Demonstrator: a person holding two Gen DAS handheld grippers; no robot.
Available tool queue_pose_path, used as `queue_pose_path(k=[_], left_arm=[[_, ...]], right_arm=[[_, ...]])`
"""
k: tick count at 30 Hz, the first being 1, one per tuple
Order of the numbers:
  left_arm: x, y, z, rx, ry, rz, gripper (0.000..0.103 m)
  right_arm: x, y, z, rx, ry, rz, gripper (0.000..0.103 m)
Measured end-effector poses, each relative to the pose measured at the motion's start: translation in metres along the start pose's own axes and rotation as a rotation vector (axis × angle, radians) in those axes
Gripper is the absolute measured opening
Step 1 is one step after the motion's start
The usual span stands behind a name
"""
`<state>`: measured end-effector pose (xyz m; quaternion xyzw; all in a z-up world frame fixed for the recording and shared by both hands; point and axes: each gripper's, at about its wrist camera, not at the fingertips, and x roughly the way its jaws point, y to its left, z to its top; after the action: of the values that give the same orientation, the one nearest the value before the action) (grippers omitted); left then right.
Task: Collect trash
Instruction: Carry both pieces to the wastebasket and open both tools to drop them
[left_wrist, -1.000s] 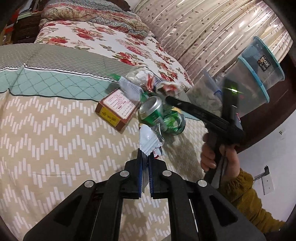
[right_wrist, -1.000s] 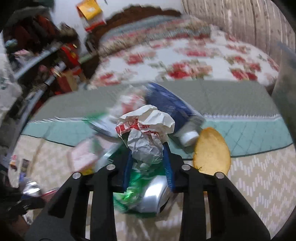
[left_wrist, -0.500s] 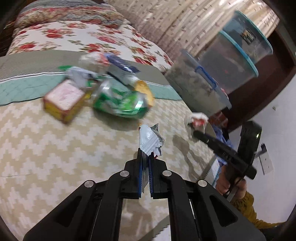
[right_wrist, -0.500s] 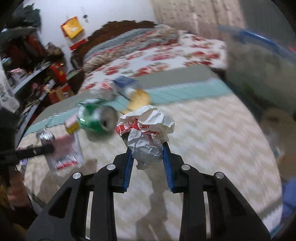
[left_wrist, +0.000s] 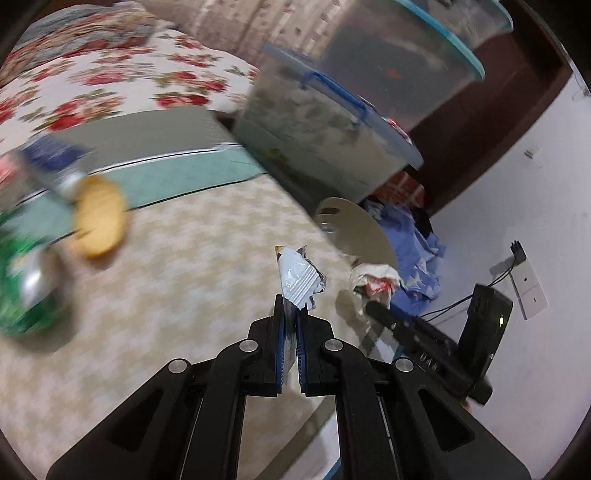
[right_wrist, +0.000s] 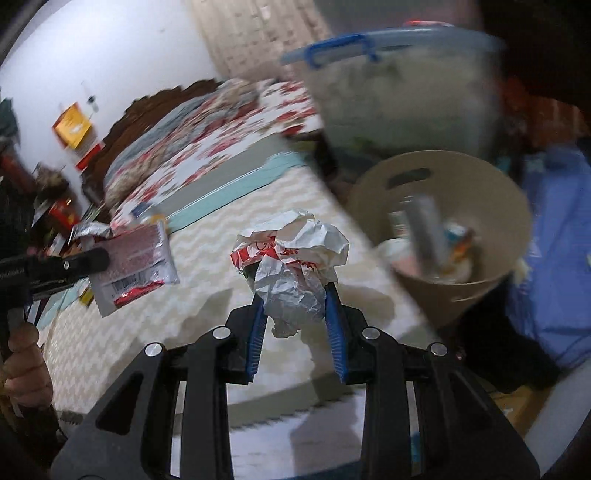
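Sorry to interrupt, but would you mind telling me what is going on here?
A person is clearing trash off a bed with a handheld tool in each hand. The left tool is shut on a flat foil wrapper; the right tool is shut on a crumpled paper wrapper. Both are held above the bed near its edge, close to a beige trash bin that already holds some litter. A green can remains on the bed.

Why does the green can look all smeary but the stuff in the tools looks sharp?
Left wrist view: the can and bed are motion-blurred, while the wrapper in the left tool stays crisp. Right wrist view: the bin smears; the paper ball is sharp.
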<state>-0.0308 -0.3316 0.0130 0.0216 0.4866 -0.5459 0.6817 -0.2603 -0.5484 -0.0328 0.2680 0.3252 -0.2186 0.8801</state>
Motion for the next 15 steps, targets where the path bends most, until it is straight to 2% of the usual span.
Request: queue_pose_path(k=[6, 8, 9, 10, 11, 12, 15], left_arm=[[0.072, -0.062, 0.037, 0.095, 0.057, -0.013, 0.005], [0.095, -0.081, 0.048, 0.115, 0.065, -0.015, 0.006], [0.108, -0.090, 0.054, 0.116, 0.066, -0.009, 0.012], [0.121, -0.097, 0.059, 0.112, 0.073, 0.000, 0.023], [0.131, -0.100, 0.062, 0.109, 0.083, 0.009, 0.048], [0.141, -0.104, 0.063, 0.108, 0.086, 0.029, 0.051], [0.154, -0.105, 0.062, 0.131, 0.109, 0.062, 0.050]], right_arm=[[-0.006, -0.057, 0.013, 0.088, -0.041, -0.078, 0.033], [-0.004, -0.070, 0.021, 0.112, -0.051, -0.112, 0.036], [-0.003, -0.076, 0.023, 0.122, -0.060, -0.125, 0.043], [0.001, -0.083, 0.027, 0.134, -0.063, -0.143, 0.052], [0.003, -0.086, 0.030, 0.142, -0.062, -0.157, 0.067], [0.004, -0.090, 0.031, 0.153, -0.071, -0.175, 0.068], [-0.001, -0.096, 0.034, 0.167, -0.095, -0.177, 0.068]])
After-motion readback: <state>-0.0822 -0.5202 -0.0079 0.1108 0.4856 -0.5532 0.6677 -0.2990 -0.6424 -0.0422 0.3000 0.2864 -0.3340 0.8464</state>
